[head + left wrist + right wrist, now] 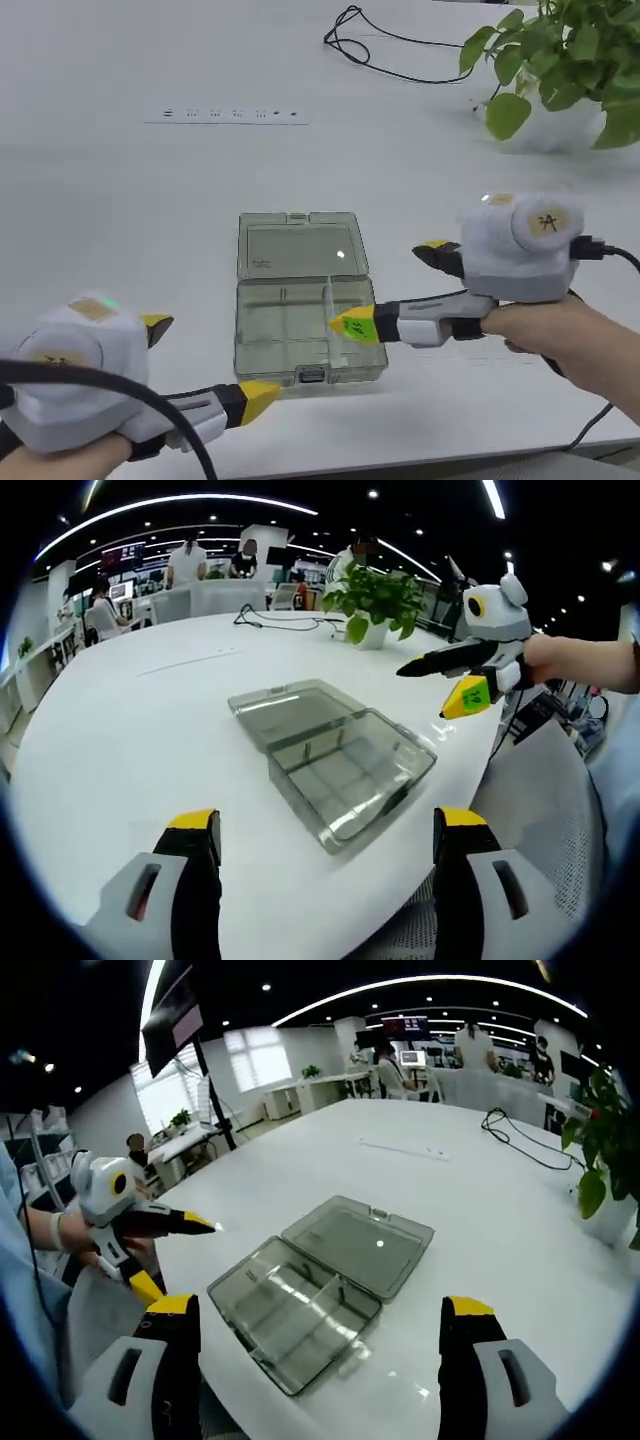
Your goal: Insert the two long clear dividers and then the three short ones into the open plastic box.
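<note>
Left gripper [210,358] at 7 o'clock of the box [270,335], right gripper [392,285] at 3, both jaws apart, empty; one divider [329,298] seems seated, so next is likely fetching another.

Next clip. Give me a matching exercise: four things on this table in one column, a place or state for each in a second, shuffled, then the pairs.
1 plastic box
2 potted plant
3 power strip
4 black cable

A far right corner
B open, lid lying flat
C looped near the far edge
D flat on the table, far left

Pairs: 1-B; 2-A; 3-D; 4-C
</note>
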Motion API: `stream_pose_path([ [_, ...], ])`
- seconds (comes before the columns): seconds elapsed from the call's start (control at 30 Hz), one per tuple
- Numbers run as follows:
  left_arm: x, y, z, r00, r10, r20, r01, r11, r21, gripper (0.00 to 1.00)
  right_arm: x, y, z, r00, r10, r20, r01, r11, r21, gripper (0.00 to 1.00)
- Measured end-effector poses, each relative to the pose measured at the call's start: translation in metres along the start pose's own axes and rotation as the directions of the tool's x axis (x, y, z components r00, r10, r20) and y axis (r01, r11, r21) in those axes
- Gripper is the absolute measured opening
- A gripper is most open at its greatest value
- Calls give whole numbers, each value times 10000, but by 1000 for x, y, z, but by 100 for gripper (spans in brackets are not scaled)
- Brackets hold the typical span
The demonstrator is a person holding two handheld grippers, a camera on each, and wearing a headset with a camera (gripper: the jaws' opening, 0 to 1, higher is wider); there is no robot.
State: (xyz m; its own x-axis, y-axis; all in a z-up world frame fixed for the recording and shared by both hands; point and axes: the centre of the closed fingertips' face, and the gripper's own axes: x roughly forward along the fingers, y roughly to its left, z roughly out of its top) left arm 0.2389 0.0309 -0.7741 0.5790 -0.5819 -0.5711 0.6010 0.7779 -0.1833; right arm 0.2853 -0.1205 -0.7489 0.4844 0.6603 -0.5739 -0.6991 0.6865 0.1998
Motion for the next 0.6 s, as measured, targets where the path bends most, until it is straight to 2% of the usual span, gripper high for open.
stream_pose_path([
  [0.07,-2,6,0,9999,112,-6,-112,9999,-112,89,-5,-1,-2,9998,13,184,-8,9996,-284,100],
  [0.13,-4,13,-1,9996,295,-29,-295,9993,-227,88,-8,-4,1,9975,39,710,-9,9991,-425,100],
  [0.2,-5,18,-2,9991,428,-44,-429,9984,-362,88,-11,0,-5,9983,244,532,-218,9986,-479,100],
  [0.23,-6,20,-3,9988,477,-53,-479,9980,-406,88,-13,-4,-4,9973,174,707,-135,9984,-554,100],
  [0.27,-6,22,-3,9986,527,-51,-528,9977,-426,88,-15,-4,0,9938,194,1096,-112,9971,-751,100],
  [0.4,-10,34,-6,9965,813,-196,-823,9950,-571,88,-21,2,2,9853,274,1684,-155,9973,-715,100],
  [0.53,-16,46,-8,9929,1149,-299,-1169,9898,-812,88,-26,7,4,9780,441,2040,-243,9948,-988,100],
  [0.6,-18,53,-11,9901,1341,-408,-1374,9862,-928,88,-27,8,2,9787,369,2019,-165,9946,-1020,100],
])
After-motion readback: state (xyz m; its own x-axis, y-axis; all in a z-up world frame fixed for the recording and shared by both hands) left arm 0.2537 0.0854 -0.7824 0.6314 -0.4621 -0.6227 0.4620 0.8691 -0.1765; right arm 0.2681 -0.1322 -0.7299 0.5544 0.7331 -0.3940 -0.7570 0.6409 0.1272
